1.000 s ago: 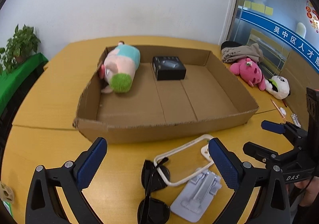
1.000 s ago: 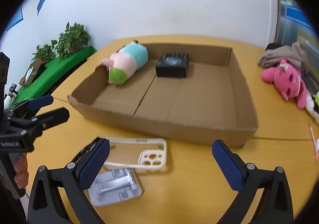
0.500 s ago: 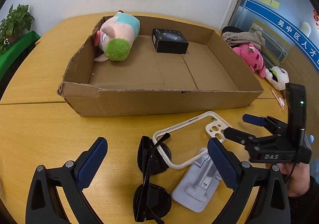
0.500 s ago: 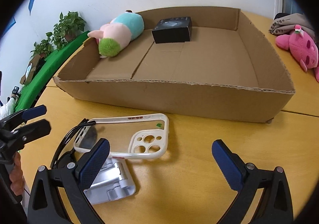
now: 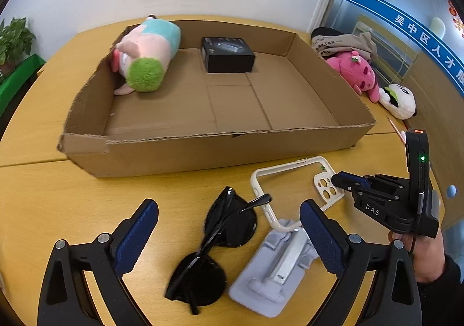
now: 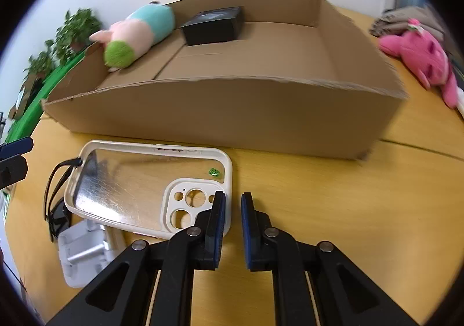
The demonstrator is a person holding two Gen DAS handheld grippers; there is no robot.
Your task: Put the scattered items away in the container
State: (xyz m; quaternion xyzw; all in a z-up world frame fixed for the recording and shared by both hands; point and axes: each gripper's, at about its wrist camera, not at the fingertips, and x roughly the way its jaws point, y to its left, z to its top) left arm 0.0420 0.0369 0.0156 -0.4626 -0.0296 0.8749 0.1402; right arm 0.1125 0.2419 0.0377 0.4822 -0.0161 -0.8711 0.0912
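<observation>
A shallow cardboard box holds a pink, teal and green plush and a black box. In front of it on the table lie a clear white-rimmed phone case, black sunglasses and a grey phone stand. My left gripper is open above the sunglasses and stand. My right gripper has its jaws nearly closed around the camera-cutout corner of the phone case, with the case rim between the pads.
A pink plush, a panda plush and folded cloth lie at the table's right. Potted plants and a green surface stand at left. A white wall is behind the box.
My right gripper moved down and forward to the phone case corner, and its jaws narrowed from wide open to nearly closed. My left gripper moved closer over the sunglasses.
</observation>
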